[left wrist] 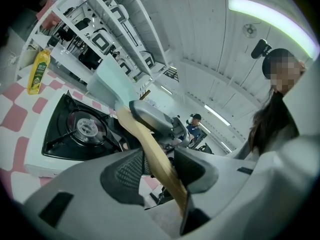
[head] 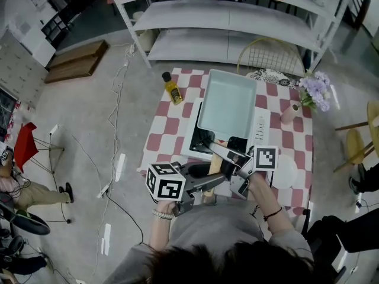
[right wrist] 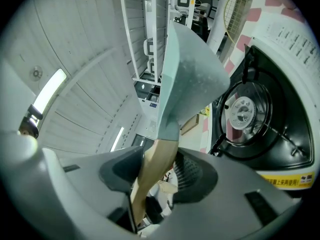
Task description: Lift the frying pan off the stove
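- Above the middle of the red-and-white checked table point(head: 169, 129), the pale mint rectangular frying pan point(head: 228, 105) hangs in the air over the white single-burner gas stove point(head: 261, 129).
- From where I stand, the pan's base is clear of the black burner grate point(left wrist: 85, 129), which sits bare on the stove.
- Towards the table's near edge, the left gripper point(left wrist: 159, 166) has its jaws pinching the pan's light wooden handle point(left wrist: 150, 146) from both sides, close to the handle's free end.
- The right gripper point(right wrist: 159, 170) is clamped on the same handle, a little nearer the pan's grey neck, so both grippers carry the weight together.
- By the look of it the lift itself is done. What is left, I'd say, is to hold the pan level and take it wherever it is meant to go.
- A yellow oil bottle point(head: 173, 89) stands near the table's far left corner and a pink vase of purple flowers point(head: 312, 93) by the right edge, both well apart from the pan.
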The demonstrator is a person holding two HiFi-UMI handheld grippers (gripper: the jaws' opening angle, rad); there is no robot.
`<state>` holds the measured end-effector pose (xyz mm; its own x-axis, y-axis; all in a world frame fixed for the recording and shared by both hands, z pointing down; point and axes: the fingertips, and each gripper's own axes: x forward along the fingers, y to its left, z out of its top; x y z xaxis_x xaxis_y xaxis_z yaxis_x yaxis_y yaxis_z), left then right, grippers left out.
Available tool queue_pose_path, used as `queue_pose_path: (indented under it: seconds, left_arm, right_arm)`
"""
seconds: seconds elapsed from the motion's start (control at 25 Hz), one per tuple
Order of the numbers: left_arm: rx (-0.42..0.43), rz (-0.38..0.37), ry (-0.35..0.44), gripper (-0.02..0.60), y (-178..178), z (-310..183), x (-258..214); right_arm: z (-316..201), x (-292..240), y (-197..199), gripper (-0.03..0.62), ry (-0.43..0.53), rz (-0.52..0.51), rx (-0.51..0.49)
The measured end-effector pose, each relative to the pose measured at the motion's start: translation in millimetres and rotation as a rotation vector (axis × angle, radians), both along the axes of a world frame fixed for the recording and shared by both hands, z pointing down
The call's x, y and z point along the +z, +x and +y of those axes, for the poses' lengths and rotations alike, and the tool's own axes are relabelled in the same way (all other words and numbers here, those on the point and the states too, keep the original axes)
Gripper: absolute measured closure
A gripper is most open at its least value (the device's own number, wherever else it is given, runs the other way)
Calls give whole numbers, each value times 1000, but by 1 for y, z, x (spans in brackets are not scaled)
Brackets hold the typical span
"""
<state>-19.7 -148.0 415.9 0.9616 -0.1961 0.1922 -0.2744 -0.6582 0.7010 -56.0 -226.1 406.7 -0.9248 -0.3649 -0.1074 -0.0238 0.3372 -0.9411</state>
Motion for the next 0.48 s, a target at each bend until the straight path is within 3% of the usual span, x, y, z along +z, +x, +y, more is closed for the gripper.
queue_pose_path:
  seconds: [0.48]
  left_arm:
    - [-9,19,76,380,2,-3,-27]
  right_arm:
    - [-2,-31,2,390,65,4,-9]
